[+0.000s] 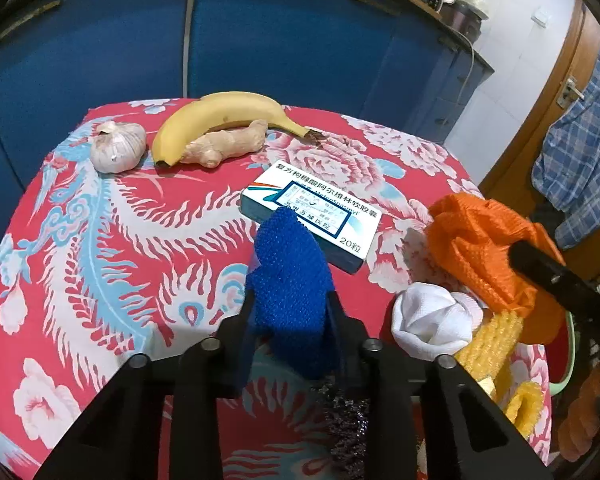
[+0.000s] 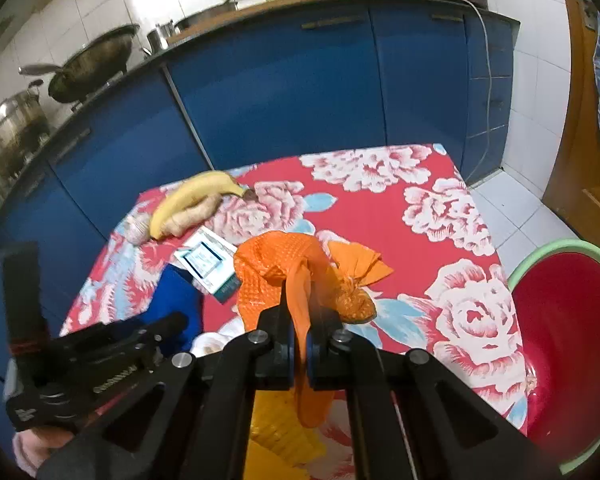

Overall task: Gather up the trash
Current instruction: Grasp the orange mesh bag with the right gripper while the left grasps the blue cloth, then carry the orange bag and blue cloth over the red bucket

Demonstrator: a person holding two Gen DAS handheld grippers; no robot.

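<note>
Left gripper (image 1: 292, 300): jaws clamped on a blue mesh net (image 1: 288, 276), bunched up between the fingers and sticking out past the tips. Right gripper (image 2: 300, 312): jaws pinched tight on a strip of the orange mesh net (image 2: 276, 268); the rest of that net balloons out ahead of the tips, and a tail hangs down below the jaws.

Both sit over a table with a red floral cloth (image 1: 112, 248). Just right of the left gripper: a crumpled white tissue (image 1: 432, 320) and a yellow mesh piece (image 1: 492, 344), touching each other, with the orange net right behind them. Something dark and glittery (image 1: 344, 412) lies under the left gripper; can't tell what it is.

A medicine box (image 1: 312, 216) lies flat just beyond the blue net's tip, partly covered by it in the left wrist view. Far edge of the table: banana (image 1: 224, 116) curled around a ginger root (image 1: 228, 144), touching; garlic bulb (image 1: 118, 146) just left of them.

Red bin with a green rim (image 2: 560, 344) stands on the floor at the table's right edge, beside the right gripper. Blue cabinets (image 2: 284, 92) behind the table.
</note>
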